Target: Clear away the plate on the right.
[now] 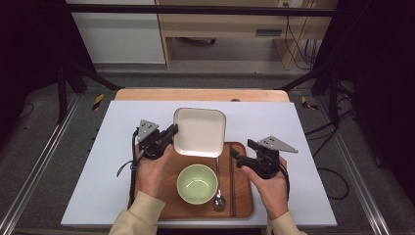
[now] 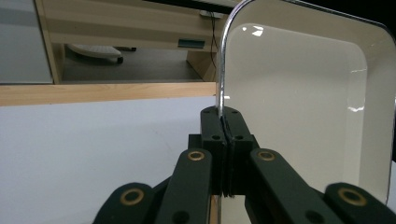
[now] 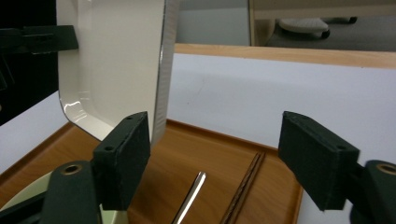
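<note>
Item: square cream plate [image 1: 199, 131] with a metal-edged rim, held raised and tilted over the far edge of the wooden tray [image 1: 167, 196], its far part above the white table [image 1: 98, 181]. Left hand-held gripper [image 1: 173, 130]: jaws pressed together on the plate's left rim, as the left gripper view shows, where the thin rim [image 2: 220, 84] runs straight into the closed pads; the person's left hand [image 1: 150, 172] grasps its body. Right hand-held gripper [image 1: 234, 154]: jaws spread wide, nothing pinched between them; in the right gripper view the plate's edge [image 3: 164, 70] stands just beside the left pad, with the other pad well apart at the right. Its body sits in the person's right hand [image 1: 270, 188] over the tray's right part. Tray contents: one pale green bowl [image 1: 196, 183], upright, at the near middle; one metal spoon [image 1: 219, 196] just right of the bowl, its bowl end toward the person; one pair of dark chopsticks [image 1: 232, 183] lying lengthwise right of the spoon, near the tray's right rim. The tray rests on the white table surface near the person's edge; a strip of bare wood [image 1: 200, 94] shows along the table's far side.
</note>
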A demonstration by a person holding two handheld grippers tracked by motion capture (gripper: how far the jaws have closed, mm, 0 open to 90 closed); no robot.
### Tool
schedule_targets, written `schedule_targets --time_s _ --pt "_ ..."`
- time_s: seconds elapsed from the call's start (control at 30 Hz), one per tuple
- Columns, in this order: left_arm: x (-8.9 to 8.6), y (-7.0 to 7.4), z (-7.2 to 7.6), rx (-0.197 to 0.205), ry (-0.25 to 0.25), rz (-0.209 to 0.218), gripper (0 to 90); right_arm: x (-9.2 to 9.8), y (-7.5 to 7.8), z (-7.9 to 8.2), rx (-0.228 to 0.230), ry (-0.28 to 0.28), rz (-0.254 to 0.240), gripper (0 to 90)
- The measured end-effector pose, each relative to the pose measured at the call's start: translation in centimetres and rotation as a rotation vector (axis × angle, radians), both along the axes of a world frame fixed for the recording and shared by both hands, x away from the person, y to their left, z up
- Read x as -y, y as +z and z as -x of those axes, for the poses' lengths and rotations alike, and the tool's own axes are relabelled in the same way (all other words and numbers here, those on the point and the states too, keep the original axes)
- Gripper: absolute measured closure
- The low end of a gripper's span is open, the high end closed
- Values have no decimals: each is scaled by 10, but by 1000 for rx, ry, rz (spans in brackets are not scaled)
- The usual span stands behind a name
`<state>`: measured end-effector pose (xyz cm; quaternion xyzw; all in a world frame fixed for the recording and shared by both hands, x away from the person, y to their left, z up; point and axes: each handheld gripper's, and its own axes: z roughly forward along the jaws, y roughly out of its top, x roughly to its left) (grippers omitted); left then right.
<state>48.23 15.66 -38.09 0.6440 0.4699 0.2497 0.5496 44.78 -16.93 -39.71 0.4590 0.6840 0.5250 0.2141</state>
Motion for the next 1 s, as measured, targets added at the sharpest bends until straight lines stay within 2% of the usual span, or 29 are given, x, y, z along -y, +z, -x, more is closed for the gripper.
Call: schedule_targets --time_s 0.07,0.23,0.47,0.53,0.8,1.0 --pt "-4 1 0 1 7 0 888 2 0 0 16 -4 -6 199" --pt "-11 3 1 6 22 0 888 7 0 0 53 -18 15 131" --pt "-22 6 5 7 36 3 888 24 -3 4 78 -56 54 159" --pt "-26 6 6 8 42 2 888 32 -5 5 77 -47 62 220" --pt "-45 7 9 2 71 10 888 57 -11 10 87 -67 101 219" --pt "-60 8 15 -2 93 12 888 77 -16 14 83 -99 98 204"
